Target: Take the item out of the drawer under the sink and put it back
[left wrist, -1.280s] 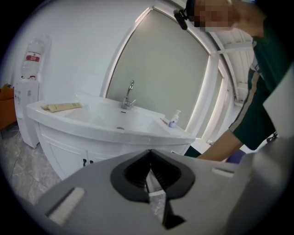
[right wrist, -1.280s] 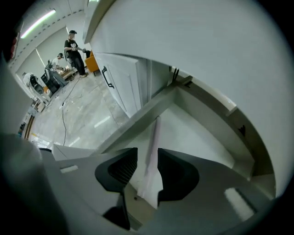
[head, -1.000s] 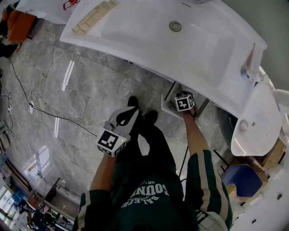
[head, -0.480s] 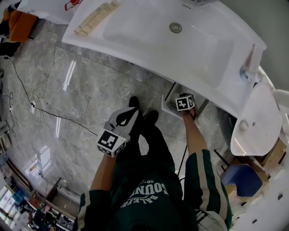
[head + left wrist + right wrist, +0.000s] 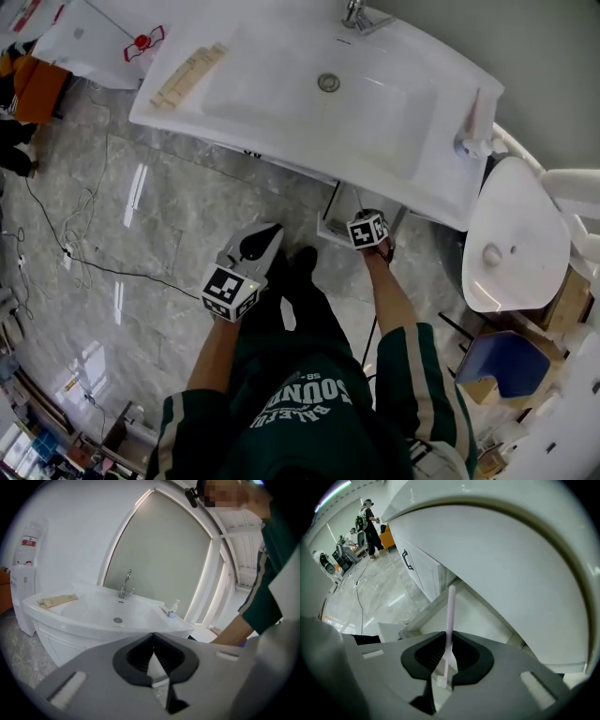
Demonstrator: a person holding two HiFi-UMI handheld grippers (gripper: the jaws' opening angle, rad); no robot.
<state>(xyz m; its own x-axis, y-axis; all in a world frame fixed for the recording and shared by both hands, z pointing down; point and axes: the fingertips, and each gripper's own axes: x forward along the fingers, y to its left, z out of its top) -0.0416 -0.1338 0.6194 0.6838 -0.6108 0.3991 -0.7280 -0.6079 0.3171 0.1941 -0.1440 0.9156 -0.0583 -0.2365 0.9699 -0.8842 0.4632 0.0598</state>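
The right gripper (image 5: 449, 641) is pinching a thin pale pink stick (image 5: 451, 611) – its jaws have just been closing and the pads are now pressing on the stick's lower end, so that the shaft is sticking straight out past the fingertips; behind the stick the white drawer (image 5: 473, 616) is standing open under the curved underside of the sink (image 5: 281, 84), and the stick is hanging above the drawer, clear of it; in the head view this gripper is pointing steeply down, just below the sink's front edge; the left gripper (image 5: 153, 644) is holding nothing – its jaws are sitting together with only a sliver of gap behind the tips, and it is hovering to the person's left over the grey marble floor (image 5: 141, 216), facing the sink and its tap (image 5: 125, 585); a pump bottle (image 5: 172, 609) is standing on the sink's right corner and a pale slatted strip (image 5: 187, 75) is lying on its left end
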